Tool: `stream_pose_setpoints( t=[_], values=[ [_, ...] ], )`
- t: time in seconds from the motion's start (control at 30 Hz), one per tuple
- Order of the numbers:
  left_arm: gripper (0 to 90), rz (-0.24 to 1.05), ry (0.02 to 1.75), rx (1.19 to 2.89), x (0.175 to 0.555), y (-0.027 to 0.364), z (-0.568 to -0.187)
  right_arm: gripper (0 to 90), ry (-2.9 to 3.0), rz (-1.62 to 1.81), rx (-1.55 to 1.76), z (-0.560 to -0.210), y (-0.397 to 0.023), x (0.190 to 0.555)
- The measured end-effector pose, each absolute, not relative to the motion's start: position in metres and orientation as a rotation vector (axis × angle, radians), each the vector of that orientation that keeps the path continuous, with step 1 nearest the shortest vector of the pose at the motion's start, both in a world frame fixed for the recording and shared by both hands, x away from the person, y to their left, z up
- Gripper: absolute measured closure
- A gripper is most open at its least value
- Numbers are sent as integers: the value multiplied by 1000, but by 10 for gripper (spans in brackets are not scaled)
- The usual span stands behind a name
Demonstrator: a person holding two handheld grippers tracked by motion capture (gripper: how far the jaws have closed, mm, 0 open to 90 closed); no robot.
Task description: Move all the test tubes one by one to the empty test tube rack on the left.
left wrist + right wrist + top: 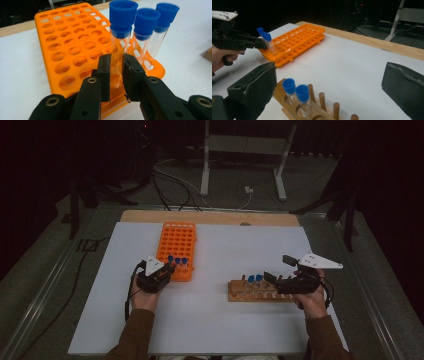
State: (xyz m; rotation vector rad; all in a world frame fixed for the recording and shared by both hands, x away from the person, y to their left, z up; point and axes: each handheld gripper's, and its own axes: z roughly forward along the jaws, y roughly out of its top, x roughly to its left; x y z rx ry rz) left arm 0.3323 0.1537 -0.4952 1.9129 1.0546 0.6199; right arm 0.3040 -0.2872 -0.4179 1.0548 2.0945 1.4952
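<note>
A: Three capped tubes stand at the near corner of the orange rack point(72, 45), and the left gripper point(116, 75) is pinching the nearest tube point(117, 55) on its clear wall, below the blue cap point(122, 15). The tube sits upright in its hole.

B: How will it handle, in the observer's judgement?

A: Light and stiff, probably thin clear plastic or glass, so smooth and a bit slippery between the black pads (their inner faces look ridged, which should help). A hard squeeze could crack it if it is glass; a straight lift keeps it from binding in the hole.

B: Best place to hold?

A: On the bare wall under the cap, where the pads sit now; the cap's lip would stop it sliding down.

B: And the other side?

A: The right gripper point(332, 82) is spread wide, with nothing between its jaws, hovering over the wooden rack point(312, 110) on the white worktop point(352, 67). That rack holds two more blue-capped tubes point(297, 96) beside a row of round wooden pegs point(322, 100). The orange rack is moulded plastic with a grid of scalloped holes.
</note>
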Motion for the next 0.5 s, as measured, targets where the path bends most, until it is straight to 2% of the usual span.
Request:
stream_pose_setpoints(
  t=[0.5],
  values=[
    [779,595,1070,1924,333,155,-498,1,2104,1497,1049,-419,-286,304]
  ],
)
